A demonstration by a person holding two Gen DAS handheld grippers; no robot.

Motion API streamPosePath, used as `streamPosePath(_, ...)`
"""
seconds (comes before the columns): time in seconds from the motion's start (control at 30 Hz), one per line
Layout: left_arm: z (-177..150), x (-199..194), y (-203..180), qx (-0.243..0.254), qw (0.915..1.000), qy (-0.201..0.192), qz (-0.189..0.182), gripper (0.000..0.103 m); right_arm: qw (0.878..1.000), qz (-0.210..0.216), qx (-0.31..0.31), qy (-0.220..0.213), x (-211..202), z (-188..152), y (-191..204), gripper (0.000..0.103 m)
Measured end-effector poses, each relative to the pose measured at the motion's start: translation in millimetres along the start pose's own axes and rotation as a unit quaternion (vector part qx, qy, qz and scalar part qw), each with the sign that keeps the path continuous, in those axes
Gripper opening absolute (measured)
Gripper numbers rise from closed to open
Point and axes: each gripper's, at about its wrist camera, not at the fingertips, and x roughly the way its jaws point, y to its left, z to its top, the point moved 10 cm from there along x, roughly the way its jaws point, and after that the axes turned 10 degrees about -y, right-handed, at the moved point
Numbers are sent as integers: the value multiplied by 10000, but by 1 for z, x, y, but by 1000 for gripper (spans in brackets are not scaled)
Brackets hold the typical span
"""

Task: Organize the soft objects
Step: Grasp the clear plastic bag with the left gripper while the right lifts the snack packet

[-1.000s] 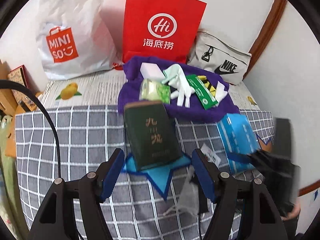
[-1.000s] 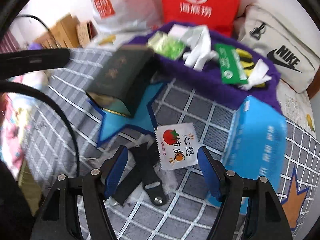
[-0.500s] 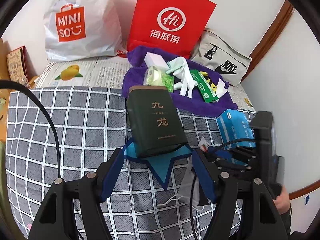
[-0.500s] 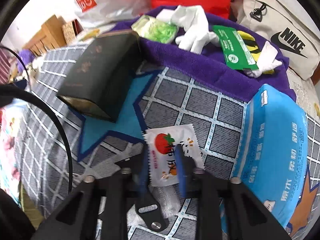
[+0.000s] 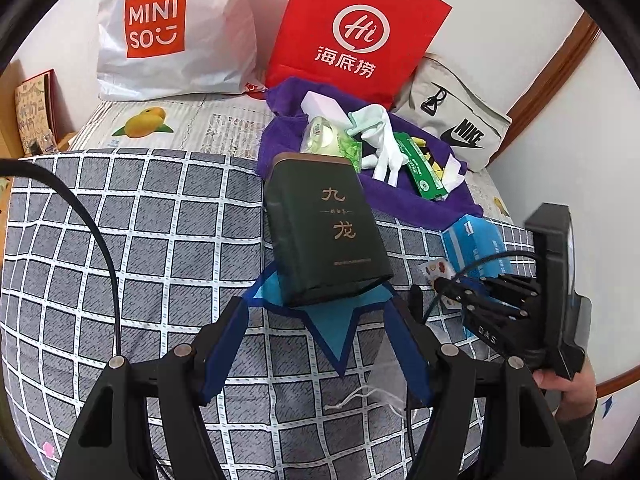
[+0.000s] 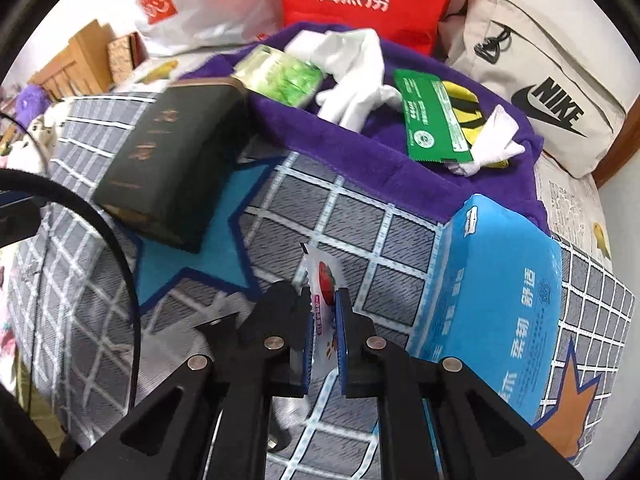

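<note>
My left gripper (image 5: 316,320) stands open over the grey checked bedcover (image 5: 160,240), just short of a dark green tin (image 5: 324,228) lying on a blue star. My right gripper (image 6: 324,304) has its jaws closing, and its pads pinch a small white sachet with a tomato print (image 6: 326,276), folded upright between them. From the left wrist view the right gripper (image 5: 440,282) holds that sachet (image 5: 436,268) beside a blue tissue pack (image 5: 476,244). Behind, a purple towel (image 6: 360,152) carries white gloves (image 6: 352,80), a green packet (image 6: 432,120) and a light green pack (image 6: 284,76).
A red paper bag (image 5: 356,36), a white Miniso bag (image 5: 172,28) and a beige Nike pouch (image 5: 456,128) line the wall behind. A clear drawstring bag (image 5: 380,376) lies under the left gripper's right finger. A black cable (image 5: 100,248) arcs on the left. A hand (image 5: 572,384) holds the right gripper.
The right gripper's jaws closed from wide apart onto the tomato sachet, which now stands folded between the pads. The left gripper sank a little toward the tin and stayed open.
</note>
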Motion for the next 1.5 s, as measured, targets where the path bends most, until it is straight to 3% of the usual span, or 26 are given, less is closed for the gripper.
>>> streamPosePath(0.17,-3,2,3,102,9999,19,89,68,9999,-57,-53,-75,-1,5,-5,5)
streamPosePath(0.4,-24,10,-19,538,9981,287,-46,68,9968,496,388,-488,-40,10,-2,4)
streamPosePath(0.6,-59,24,-57,1119,9909,680,-303,69,9925,578,707,-810,-82,-4,-12,4)
streamPosePath(0.77,-84,47,-74,1464,9847,925,-200,68,9899,510,907,-958,-105,-26,-27,4)
streamPosePath(0.8,-88,51,-76,1505,9837,967,-173,64,9896,498,944,-966,-108,-32,-30,4)
streamPosePath(0.83,-91,54,-77,1543,9830,985,-144,46,9894,487,970,-969,-109,-35,-32,4)
streamPosePath(0.87,-92,57,-78,1572,9826,979,-120,36,9890,476,1010,-971,-111,-40,-35,4)
streamPosePath(0.9,-95,61,-77,1592,9821,1008,-49,34,9887,476,1042,-969,-112,-44,-37,4)
streamPosePath(0.97,-95,62,-77,1736,9809,881,38,7,9881,477,1093,-969,-113,-49,-40,4)
streamPosePath(1.13,-94,60,-80,1674,9818,883,-186,4,9854,542,1267,-998,-116,-57,-45,4)
streamPosePath(1.37,-70,16,-73,1348,9889,441,-433,4,9828,636,1350,-1086,-123,-59,-49,4)
streamPosePath(1.5,-52,-14,-80,1203,9896,150,-770,4,9818,727,1343,-1127,-126,-58,-44,4)
